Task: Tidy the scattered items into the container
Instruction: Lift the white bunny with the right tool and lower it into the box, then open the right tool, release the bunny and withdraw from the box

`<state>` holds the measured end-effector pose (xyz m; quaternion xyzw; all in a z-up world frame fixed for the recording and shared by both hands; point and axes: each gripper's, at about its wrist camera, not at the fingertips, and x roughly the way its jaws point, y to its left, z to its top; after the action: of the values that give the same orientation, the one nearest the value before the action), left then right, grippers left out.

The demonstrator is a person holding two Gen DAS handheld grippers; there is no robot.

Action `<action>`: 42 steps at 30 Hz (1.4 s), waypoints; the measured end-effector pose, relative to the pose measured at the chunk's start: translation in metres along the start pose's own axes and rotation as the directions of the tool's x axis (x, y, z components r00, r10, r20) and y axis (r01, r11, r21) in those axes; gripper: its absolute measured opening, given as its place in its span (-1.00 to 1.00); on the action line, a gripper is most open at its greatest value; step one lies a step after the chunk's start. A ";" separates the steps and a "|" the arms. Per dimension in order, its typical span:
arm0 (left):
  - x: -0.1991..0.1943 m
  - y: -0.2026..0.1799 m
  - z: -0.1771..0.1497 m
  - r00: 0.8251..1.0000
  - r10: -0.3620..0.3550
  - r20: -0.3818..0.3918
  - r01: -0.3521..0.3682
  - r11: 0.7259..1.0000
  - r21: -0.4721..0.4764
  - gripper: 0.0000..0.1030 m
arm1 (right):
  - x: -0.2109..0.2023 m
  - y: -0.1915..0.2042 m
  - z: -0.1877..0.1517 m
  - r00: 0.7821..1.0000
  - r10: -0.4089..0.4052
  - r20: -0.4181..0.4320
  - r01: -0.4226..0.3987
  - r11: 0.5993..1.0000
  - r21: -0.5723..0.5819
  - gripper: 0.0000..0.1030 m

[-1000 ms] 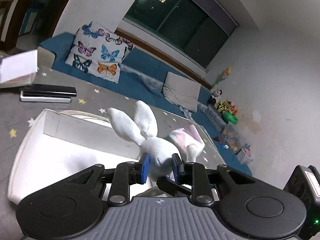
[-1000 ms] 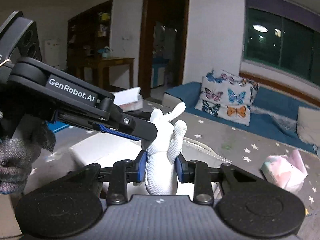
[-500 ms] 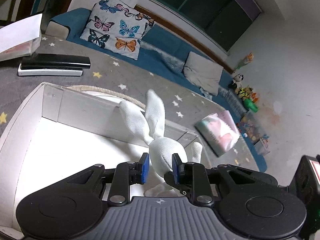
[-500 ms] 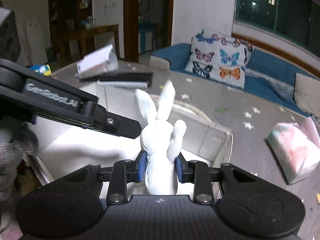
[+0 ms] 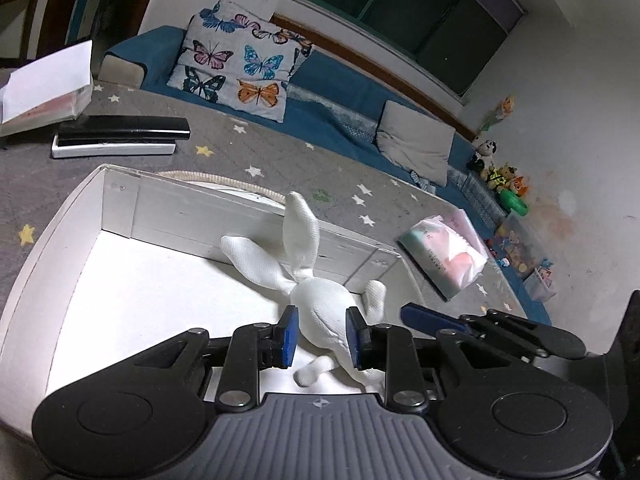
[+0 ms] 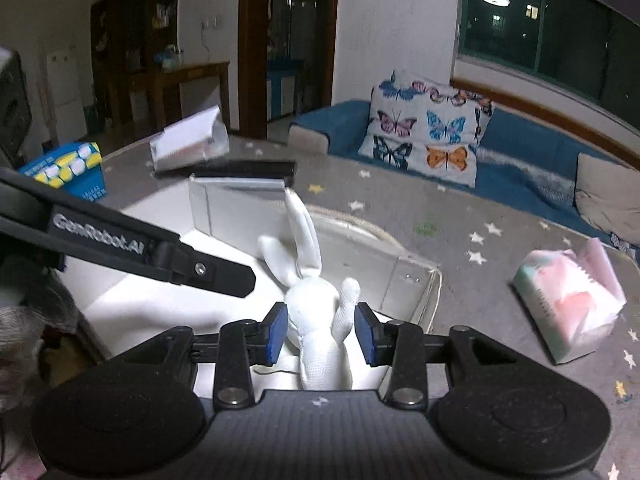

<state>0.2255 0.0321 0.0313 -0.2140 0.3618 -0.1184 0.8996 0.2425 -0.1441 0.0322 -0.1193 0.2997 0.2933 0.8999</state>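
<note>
Now white rabbit [image 5: 320, 312] lies in box [image 5: 60, 240], between both grippers' parted fingers [image 6: 277, 330].

Both the left tool [image 5: 319, 336] and right tool [image 6: 321, 334] have their jaws parted.

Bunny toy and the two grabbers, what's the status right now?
Left gripper open, right gripper open, both straddling the bunny. Bunny lying inside the white box. Tissue pack outside on the mat. Nothing in the way.

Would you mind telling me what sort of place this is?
Most likely a home living room: a blue sofa with a butterfly cushion, a row of stuffed toys along the wall, and a large night-dark window.
</note>
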 end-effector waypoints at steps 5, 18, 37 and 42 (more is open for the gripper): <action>-0.015 -0.008 -0.010 1.000 0.008 0.011 -0.008 1.000 0.020 -0.45 | -0.035 0.006 -0.005 0.998 0.021 0.057 -0.021 1.000 -0.006 -0.17; -0.061 -0.025 -0.052 0.999 -0.019 0.041 0.017 0.999 0.050 -0.45 | -0.096 0.034 -0.044 0.993 0.059 0.099 -0.057 0.998 -0.017 0.03; -0.077 -0.027 -0.111 0.997 -0.078 -0.025 0.077 0.997 -0.020 -0.45 | -0.118 0.032 -0.115 1.000 0.006 0.028 -0.008 0.996 0.091 0.05; -0.069 -0.043 -0.114 0.993 -0.108 -0.044 0.109 0.994 0.018 -0.45 | -0.118 0.022 -0.124 1.000 -0.018 0.014 0.016 0.992 0.128 0.05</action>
<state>0.0937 -0.0146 0.0196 -0.2215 0.3678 -0.1753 0.8860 0.0941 -0.2289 0.0050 -0.0619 0.3099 0.2667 0.9105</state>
